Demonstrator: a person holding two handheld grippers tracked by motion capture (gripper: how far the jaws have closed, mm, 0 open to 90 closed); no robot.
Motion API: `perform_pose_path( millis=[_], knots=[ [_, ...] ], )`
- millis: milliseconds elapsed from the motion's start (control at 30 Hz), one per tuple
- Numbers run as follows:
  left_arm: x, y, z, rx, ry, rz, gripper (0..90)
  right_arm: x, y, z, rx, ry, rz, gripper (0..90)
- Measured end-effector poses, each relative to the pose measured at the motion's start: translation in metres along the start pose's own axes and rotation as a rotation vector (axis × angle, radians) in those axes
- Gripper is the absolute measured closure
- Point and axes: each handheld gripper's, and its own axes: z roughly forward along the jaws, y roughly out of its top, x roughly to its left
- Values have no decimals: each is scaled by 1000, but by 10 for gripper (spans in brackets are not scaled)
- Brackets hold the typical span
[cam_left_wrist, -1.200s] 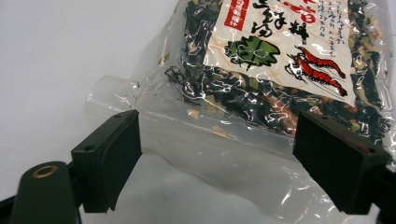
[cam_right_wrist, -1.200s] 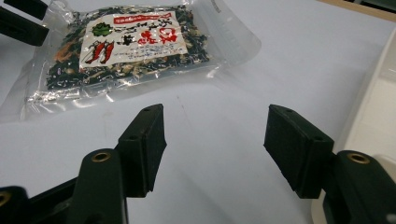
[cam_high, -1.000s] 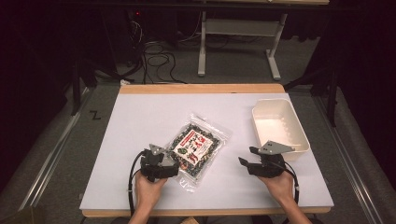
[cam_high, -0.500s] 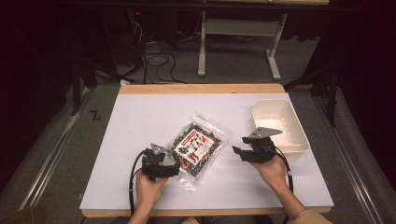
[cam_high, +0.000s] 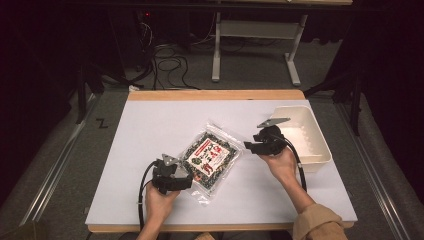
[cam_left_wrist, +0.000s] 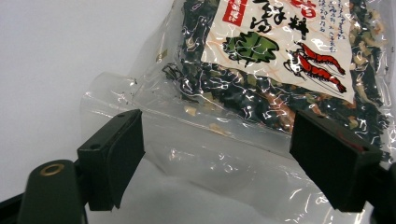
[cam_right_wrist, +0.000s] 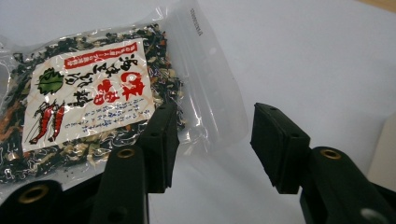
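Note:
A clear packet of dried seaweed mix (cam_high: 209, 157) with a white and red label lies flat on the white table. My left gripper (cam_high: 189, 180) is at its near corner, open. In the left gripper view the jaws of the left gripper (cam_left_wrist: 219, 135) stand wide on either side of the packet's (cam_left_wrist: 261, 56) clear empty end, without closing on it. My right gripper (cam_high: 247, 146) is open just right of the packet's far right edge. In the right gripper view, the right gripper (cam_right_wrist: 215, 126) hovers over the packet's (cam_right_wrist: 88, 98) clear sealed strip.
A white plastic tray (cam_high: 320, 142) stands at the table's right side, close behind the right hand; its rim (cam_right_wrist: 390, 154) shows at the edge of the right gripper view. A wooden strip (cam_high: 215, 95) runs along the table's far edge. Table legs and cables lie beyond.
The right gripper has moved forward and left, from in front of the tray to the packet's right edge. The left gripper and the packet have stayed put.

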Motion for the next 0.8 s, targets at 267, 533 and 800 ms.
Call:
perform_pose_path(
  millis=[267,533,800],
  knots=[
    [1,-1,-1,3,-12,6,193,-10,10,22,57,12,62,549],
    [0,-1,-1,2,-6,12,194,-16,10,34,99,-2,101,526],
    [-1,-1,-2,2,-1,15,205,-12,9,48,143,24,145,517]
  ],
)
